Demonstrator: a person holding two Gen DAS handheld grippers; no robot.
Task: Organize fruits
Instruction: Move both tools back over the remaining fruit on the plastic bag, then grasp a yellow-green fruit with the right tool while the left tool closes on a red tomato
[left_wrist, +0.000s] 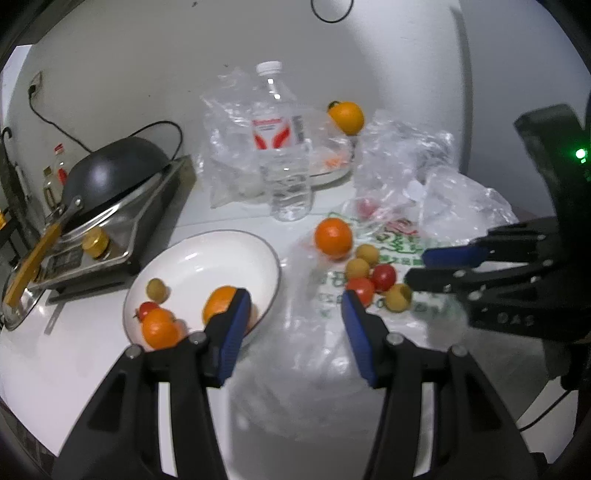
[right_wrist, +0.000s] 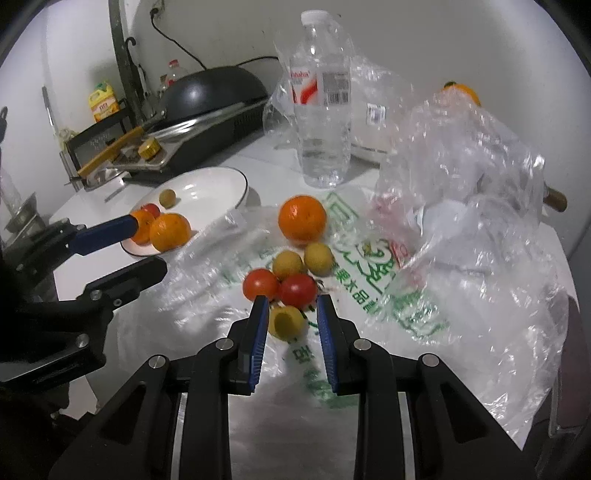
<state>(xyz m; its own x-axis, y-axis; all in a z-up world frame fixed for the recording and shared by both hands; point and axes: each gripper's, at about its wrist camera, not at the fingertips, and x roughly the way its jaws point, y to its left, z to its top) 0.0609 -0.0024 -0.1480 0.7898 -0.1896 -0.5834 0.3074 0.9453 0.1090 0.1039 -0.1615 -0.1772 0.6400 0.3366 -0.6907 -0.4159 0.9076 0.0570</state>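
Note:
A white plate (left_wrist: 229, 247) holds two oranges (left_wrist: 159, 328), a cherry tomato and a small yellow fruit; it also shows in the right wrist view (right_wrist: 221, 184). My left gripper (left_wrist: 295, 302) is open and empty beside the plate's right rim. On a printed plastic bag lie an orange (right_wrist: 302, 218), two cherry tomatoes (right_wrist: 297, 290) and three small yellow fruits. My right gripper (right_wrist: 291, 306) is open, its fingers on either side of the nearest yellow fruit (right_wrist: 286, 322), not closed on it. It shows in the left wrist view (left_wrist: 417, 266) too.
A clear water bottle (left_wrist: 282, 147) stands behind the fruit. Crumpled clear bags (right_wrist: 472, 177) lie right. A dark wok (left_wrist: 110, 173) sits on a stove at the left. Another orange (left_wrist: 346, 116) rests on a far plate.

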